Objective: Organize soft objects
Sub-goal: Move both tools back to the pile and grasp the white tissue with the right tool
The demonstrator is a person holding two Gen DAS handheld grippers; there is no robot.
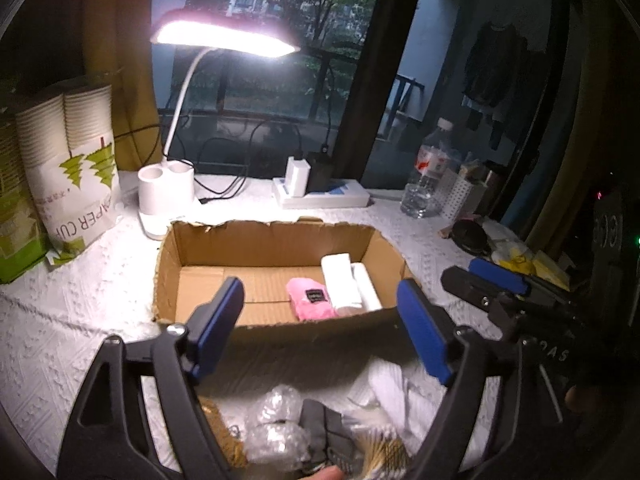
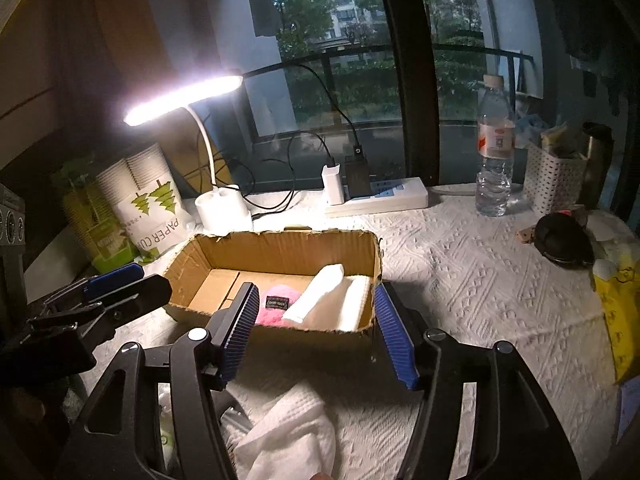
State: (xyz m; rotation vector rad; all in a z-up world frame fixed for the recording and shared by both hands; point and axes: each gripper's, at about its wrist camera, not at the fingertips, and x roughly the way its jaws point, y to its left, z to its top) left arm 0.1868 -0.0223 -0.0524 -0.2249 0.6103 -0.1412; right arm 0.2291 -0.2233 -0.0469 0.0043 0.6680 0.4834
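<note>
An open cardboard box (image 1: 208, 252) (image 2: 280, 248) sits on the white tablecloth. Inside it lie a pink plush item (image 1: 310, 298) (image 2: 276, 308) with a black label and two white rolled cloths (image 1: 340, 280) (image 2: 320, 292). My left gripper (image 1: 320, 320) is open and empty, just before the box's near wall. My right gripper (image 2: 316, 328) is open and empty, also at the near wall; it shows at the right in the left wrist view (image 1: 488, 280). Below the left gripper lie bubble wrap (image 1: 276, 428), a dark item (image 1: 324, 428) and a white cloth (image 1: 396, 392). A white towel (image 2: 288, 436) lies under the right gripper.
A lit desk lamp (image 1: 168, 196) (image 2: 224, 208), a paper-cup pack (image 1: 76, 168) (image 2: 148, 204), a power strip (image 1: 324, 196) (image 2: 380, 196) with chargers, a water bottle (image 1: 428, 176) (image 2: 494, 148), a white perforated basket (image 2: 556, 180) and a black object (image 2: 564, 240) stand around the box. Yellow packaging (image 2: 620, 312) lies at the right.
</note>
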